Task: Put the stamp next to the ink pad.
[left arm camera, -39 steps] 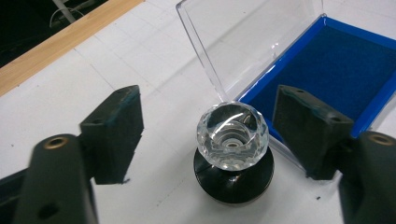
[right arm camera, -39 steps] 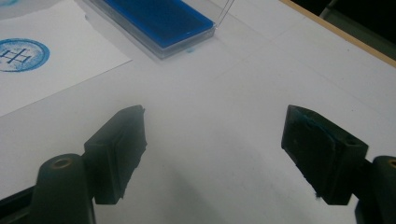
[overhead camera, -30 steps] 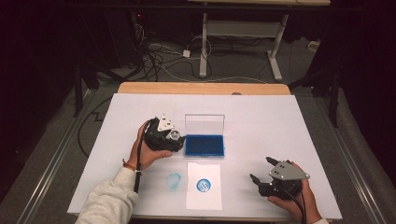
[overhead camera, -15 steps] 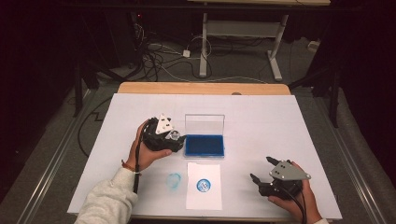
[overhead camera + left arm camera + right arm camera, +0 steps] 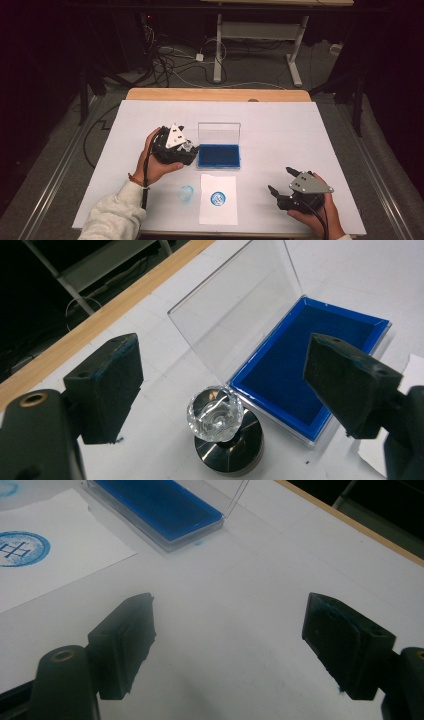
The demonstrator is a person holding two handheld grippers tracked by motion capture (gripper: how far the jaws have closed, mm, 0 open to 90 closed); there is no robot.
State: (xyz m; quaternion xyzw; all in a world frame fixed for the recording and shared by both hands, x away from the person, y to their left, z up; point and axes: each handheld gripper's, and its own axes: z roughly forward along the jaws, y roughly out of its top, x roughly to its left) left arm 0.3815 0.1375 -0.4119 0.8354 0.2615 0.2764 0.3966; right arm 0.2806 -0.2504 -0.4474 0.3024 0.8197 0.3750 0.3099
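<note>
Left tongs [image 5: 220, 385] edged over clear crystal-knobbed round stamp [image 5: 216, 415] beside blue ink pad [image 5: 310, 365], open, gripping nothing; right tongs [image 5: 230, 645] idle, open, empty

From the high view we look forward and down on the whole table [image 5: 280, 125]. From the left gripper view we look closely, from above, at the blue ink pad [image 5: 310, 365]. The right gripper view stays low near the table and faces the same ink pad [image 5: 160, 507], farther away.
</note>
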